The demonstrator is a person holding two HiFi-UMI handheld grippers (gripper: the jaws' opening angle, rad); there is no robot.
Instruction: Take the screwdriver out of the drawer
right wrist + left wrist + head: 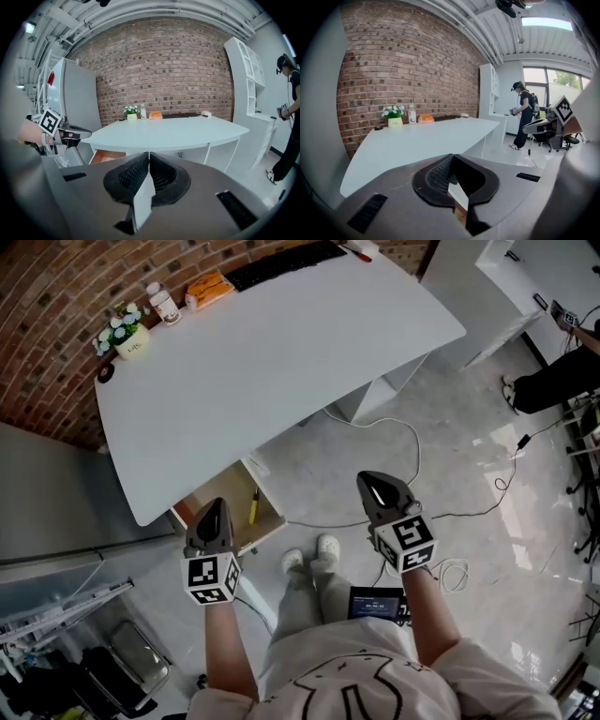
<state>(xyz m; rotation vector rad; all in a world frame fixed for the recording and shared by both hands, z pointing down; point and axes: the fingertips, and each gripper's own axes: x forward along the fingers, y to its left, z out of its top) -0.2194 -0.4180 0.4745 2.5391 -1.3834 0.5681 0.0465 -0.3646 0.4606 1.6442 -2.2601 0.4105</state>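
**Surface** (281, 343): white, wide, fills the head view from 10 to 2 o'clock. A keyboard (286, 263), an orange packet (208, 287), a bottle (164, 304) and a flower pot (127, 334) stand along its far edge.

**Drawer** (234, 486): pulled open under the surface's near corner, at 7 o'clock of it. It has a wooden interior and is partly overhung by the surface's edge.

**Right gripper** (366, 482): over the floor, well apart from the drawer at its 3 o'clock. Jaws pressed together, nothing between them.

**Left gripper** (215, 506): over the drawer's near rim. Jaws fully closed and empty.

**Cable** (412, 451): loose on the floor, looping near the person's feet.

**Screwdriver** (253, 507): a slim yellow item lying inside the drawer, just beside the left gripper's tip at its 3 o'clock. It is too small to identify beyond that.

**Hazards, as judged:**
- Closed jaws reaching in would push the tool rather than take it, so they need to part first.
- The overhanging edge may catch a gripper as it lifts out.
- The thin handle may roll or slip from a shallow pinch.
- The cable could snag a foot.
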